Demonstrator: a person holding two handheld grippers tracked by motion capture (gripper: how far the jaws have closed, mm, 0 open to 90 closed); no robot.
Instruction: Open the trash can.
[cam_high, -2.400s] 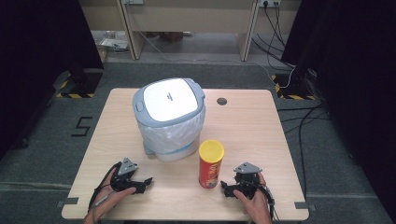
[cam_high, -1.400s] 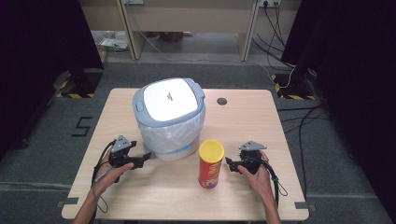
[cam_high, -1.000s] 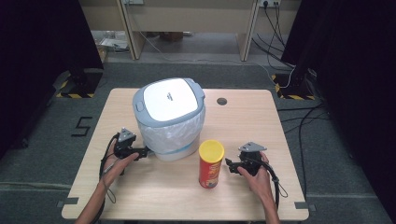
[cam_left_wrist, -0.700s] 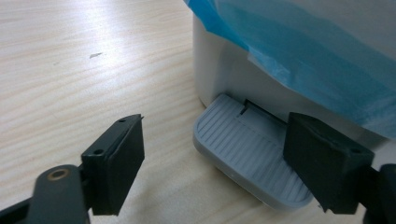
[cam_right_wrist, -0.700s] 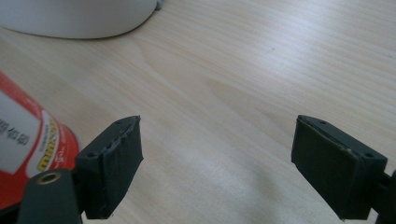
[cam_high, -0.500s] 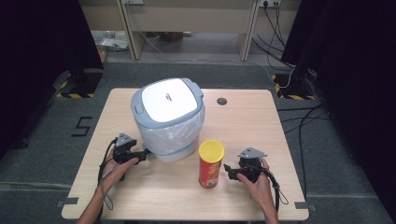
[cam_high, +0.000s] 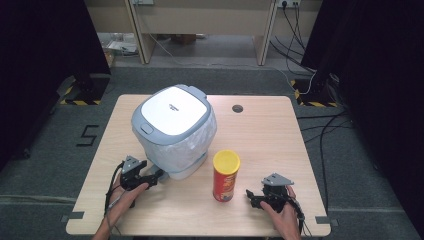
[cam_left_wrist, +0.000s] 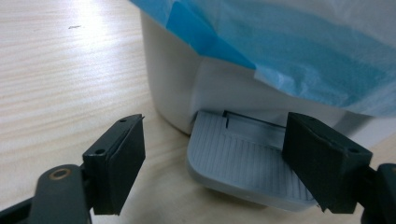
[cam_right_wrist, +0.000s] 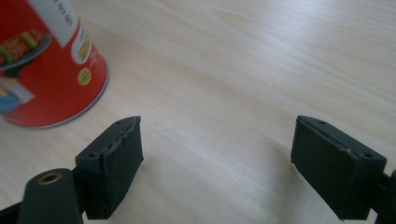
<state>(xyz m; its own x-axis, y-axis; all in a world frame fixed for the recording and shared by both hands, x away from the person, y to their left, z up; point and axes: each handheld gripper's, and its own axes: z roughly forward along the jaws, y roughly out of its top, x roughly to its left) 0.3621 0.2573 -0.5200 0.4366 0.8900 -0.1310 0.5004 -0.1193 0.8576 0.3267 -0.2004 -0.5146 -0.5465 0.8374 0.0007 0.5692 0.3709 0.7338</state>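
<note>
A: Left gripper (cam_high: 159, 175)?
B: Jaws apart, nothing clamped, low at the grey pedal (cam_left_wrist: 243, 161) of the white bin (cam_high: 175, 130) near the table's (cam_high: 270, 135) front-left corner.
A: Right gripper (cam_high: 248, 195)?
B: Jaws just narrowed, apart, nothing between them. Red can (cam_high: 226, 175) upright just beside it, near the front edge.

Two matte black handheld grippers, the left gripper (cam_high: 159, 174) and the right gripper (cam_high: 248, 196), each carry a grey three-cornered plate and a thin black trailing cable; their blocky fingers (cam_left_wrist: 119, 163) show small round screws; forearms bare, unsleeved.
</note>
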